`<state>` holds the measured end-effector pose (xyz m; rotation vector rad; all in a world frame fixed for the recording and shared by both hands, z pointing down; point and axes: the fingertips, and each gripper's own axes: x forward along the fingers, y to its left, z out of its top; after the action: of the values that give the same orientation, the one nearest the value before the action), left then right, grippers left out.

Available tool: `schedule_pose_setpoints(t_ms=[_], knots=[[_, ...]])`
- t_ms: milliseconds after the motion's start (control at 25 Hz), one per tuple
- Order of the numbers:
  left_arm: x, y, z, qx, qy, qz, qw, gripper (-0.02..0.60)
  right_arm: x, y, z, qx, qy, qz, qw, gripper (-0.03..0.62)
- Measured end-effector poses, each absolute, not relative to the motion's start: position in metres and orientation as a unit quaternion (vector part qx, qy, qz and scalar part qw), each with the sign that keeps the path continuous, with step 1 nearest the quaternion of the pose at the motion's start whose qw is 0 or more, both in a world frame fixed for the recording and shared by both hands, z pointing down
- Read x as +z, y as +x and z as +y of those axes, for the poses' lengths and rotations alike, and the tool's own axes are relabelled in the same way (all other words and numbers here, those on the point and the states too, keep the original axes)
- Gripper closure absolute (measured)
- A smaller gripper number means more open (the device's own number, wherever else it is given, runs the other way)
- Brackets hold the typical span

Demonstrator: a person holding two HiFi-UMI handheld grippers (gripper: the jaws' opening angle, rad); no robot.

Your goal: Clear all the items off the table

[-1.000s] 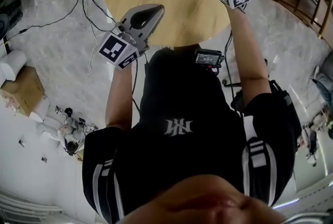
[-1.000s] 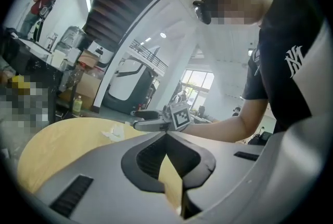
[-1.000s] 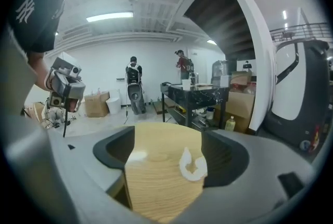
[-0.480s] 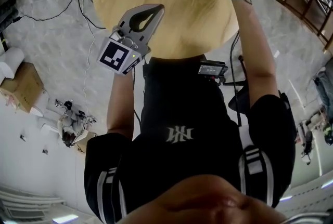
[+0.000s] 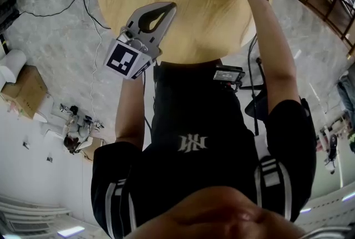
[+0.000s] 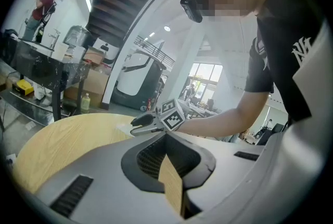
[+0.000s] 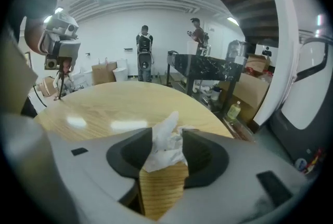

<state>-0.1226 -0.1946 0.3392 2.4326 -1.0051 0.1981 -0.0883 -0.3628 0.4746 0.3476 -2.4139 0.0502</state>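
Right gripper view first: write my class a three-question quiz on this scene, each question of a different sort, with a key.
1. True or false: the left gripper's fingers stand wide open.
2. What is between the right gripper's fingers? A) a bottle B) a tissue C) nothing
3. Fill in: the table top is ____ in shape.
Key: 1 false; it is shut and empty. 2 B; those fingers have just been closing, with the tissue between them. 3 round.
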Motion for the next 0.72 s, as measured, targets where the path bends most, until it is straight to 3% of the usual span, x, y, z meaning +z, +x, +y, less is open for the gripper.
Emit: schedule_pose_setpoints(t_ms=[40,240,720], knots=[[0.338,-0.122,-0.194,0.072,0.893,-0.368,0.247,0.571,0.473,-0.086,-0.365,0.015,0.140,-0.929,0.343,0.429],[0.331,-0.122,-0.192,0.066,0.895,-0.370,0.240,0.571,0.465,-0.081,-0.364,0.009,0.147,-0.927,0.344,0.530],[0.262,-0.125,-0.119,0.042,0.919,-0.347,0.184,0.571,0.353,-0.081,-0.278,-0.021,0.186,-0.935,0.301,0.555]])
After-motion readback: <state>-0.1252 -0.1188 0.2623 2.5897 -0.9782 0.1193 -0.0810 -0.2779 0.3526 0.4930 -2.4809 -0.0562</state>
